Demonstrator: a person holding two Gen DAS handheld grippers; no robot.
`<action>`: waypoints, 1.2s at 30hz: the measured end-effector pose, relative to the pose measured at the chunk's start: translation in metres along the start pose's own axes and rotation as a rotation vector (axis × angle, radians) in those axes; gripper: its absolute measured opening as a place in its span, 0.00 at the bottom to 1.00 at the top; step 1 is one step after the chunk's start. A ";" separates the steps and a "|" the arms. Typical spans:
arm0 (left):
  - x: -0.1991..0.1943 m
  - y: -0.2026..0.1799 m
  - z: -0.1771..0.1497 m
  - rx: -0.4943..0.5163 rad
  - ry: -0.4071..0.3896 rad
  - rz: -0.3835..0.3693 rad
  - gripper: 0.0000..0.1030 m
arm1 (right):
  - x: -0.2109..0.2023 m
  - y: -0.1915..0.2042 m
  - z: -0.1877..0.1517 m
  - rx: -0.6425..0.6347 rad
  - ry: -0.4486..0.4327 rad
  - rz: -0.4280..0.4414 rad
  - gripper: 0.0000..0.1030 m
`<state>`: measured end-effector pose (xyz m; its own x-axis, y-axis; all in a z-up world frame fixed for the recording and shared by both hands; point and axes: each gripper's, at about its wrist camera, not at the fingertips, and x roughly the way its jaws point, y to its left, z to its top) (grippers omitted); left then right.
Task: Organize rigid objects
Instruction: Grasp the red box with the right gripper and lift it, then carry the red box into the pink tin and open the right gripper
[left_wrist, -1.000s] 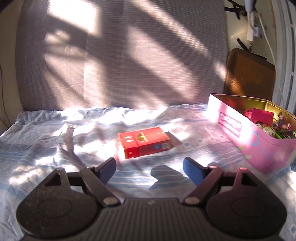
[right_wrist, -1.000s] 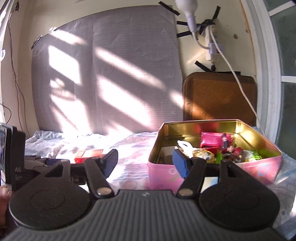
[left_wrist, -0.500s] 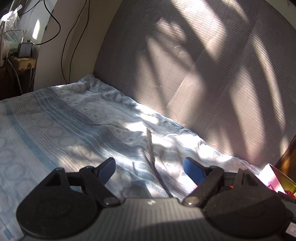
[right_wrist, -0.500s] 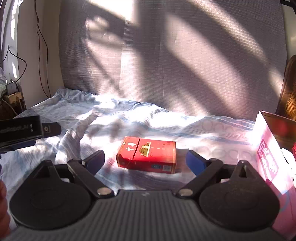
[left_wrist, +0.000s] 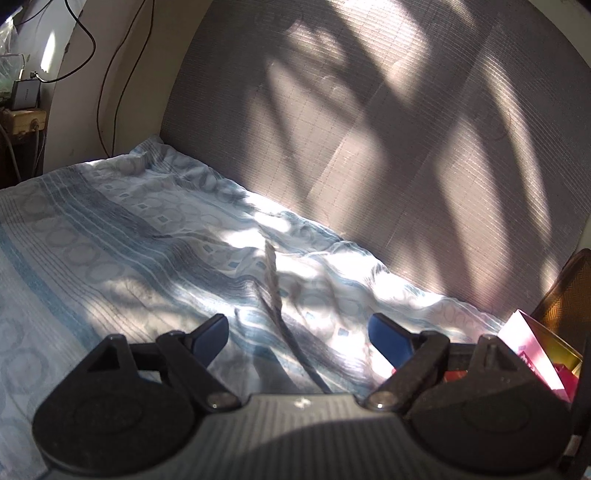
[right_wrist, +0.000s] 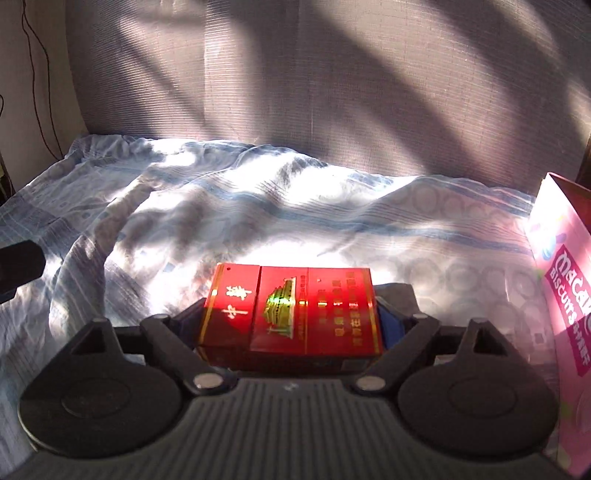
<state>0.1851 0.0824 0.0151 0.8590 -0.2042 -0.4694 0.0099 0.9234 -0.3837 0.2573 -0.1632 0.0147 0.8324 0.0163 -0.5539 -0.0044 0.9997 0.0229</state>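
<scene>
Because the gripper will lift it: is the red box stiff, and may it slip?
The red box shows flat faces and sharp edges, so it is probably stiff and light. Its glossy, reflective surface may slip between the right gripper fingers.

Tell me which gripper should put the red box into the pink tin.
Right. The right gripper has the red box between its fingers, with the pink tin beside it; the left gripper is open over the bedsheet.

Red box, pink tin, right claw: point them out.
red box (right_wrist: 291, 314), right wrist view, top face.
pink tin (right_wrist: 561, 280), right wrist view, printed side wall.
right claw (right_wrist: 291, 325), right wrist view, between fingertips.
</scene>
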 end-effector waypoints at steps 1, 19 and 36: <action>0.001 -0.004 -0.002 0.018 0.006 -0.022 0.83 | -0.013 -0.002 -0.009 -0.008 0.003 0.014 0.88; -0.036 -0.220 -0.119 0.415 0.442 -0.742 0.80 | -0.237 -0.159 -0.191 0.391 -0.195 -0.266 0.96; -0.064 -0.295 -0.156 0.613 0.482 -0.738 0.46 | -0.249 -0.153 -0.210 0.164 -0.252 -0.252 0.59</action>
<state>0.0471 -0.2272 0.0344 0.2446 -0.7615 -0.6002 0.8141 0.4975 -0.2995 -0.0655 -0.3164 -0.0257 0.9061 -0.2542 -0.3381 0.2889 0.9557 0.0558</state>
